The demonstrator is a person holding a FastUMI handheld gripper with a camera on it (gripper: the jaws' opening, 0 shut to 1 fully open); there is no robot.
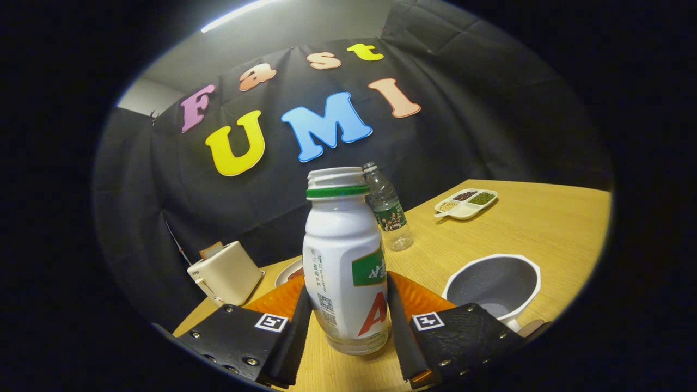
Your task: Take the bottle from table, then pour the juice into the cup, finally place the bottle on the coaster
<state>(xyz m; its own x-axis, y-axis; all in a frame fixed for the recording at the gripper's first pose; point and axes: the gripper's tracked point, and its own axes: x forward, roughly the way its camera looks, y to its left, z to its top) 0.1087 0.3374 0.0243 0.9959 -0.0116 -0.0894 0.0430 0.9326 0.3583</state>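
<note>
A white juice bottle (344, 256) with a green neck ring and no cap stands upright between my fingers. My gripper (348, 287) is shut on it, one finger (298, 326) pressed against its left side and the other against its right side low on the body. An orange coaster (422, 296) lies on the table just behind the bottle, partly hidden by it and by my fingers. The white cup (498, 283) with a grey inside sits to the right of the coaster, just beyond my right finger. Whether the bottle's base touches the table I cannot tell.
A clear water bottle (389, 213) stands right behind the juice bottle. Farther back right lies a white divided dish (466, 203) of grains. A cream toaster (226, 272) and a plate (287, 272) sit at the table's left edge, near the black cloth wall.
</note>
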